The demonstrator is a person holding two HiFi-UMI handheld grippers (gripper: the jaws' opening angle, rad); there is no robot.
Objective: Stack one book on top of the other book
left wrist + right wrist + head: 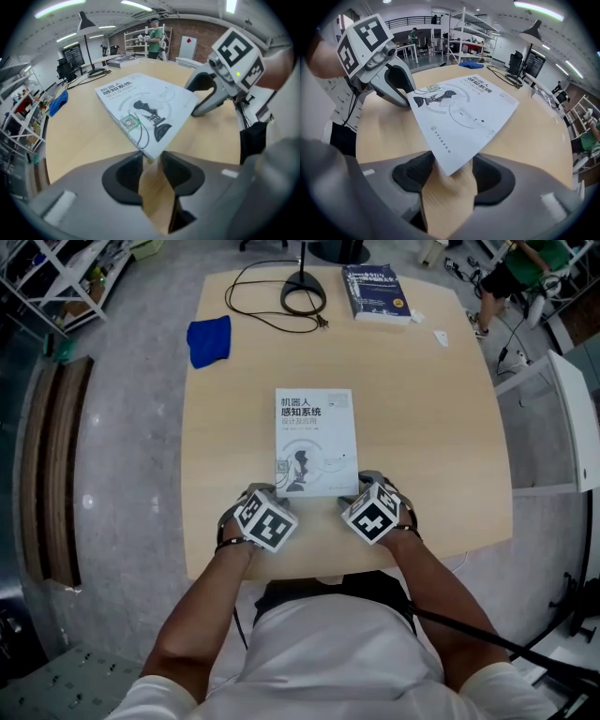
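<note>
Light wooden table (422,427) with rounded corners: fills most of the head view.

Person: both forearms come in over the table's near edge, one grey gripper in each hand.

Flat rectangular white book (315,441), black print and a line drawing on the cover: lies cover up at the table's centre, long sides running from the table's near edge toward its far edge. Its two near corners point at the grippers.

Thick dark blue book (375,292): lies at the table's far edge, right of the middle, well apart from the white book. The books are not stacked.

Left gripper (150,161): over the near left part of the table, tilted steeply down. Jaws drawn in narrow around the white book's near left corner, the pads against its two edges.

Right gripper (453,164): over the near right part of the table, also tilted steeply down. Jaws stand wide apart with the white book's near right corner reaching in between them; no clamp seen.

Crumpled blue cloth (209,340): at the table's left edge, far half.

Round black lamp base (303,282): at the middle of the table's far edge, with a black cable (253,306) looping on the table's far left part
</note>
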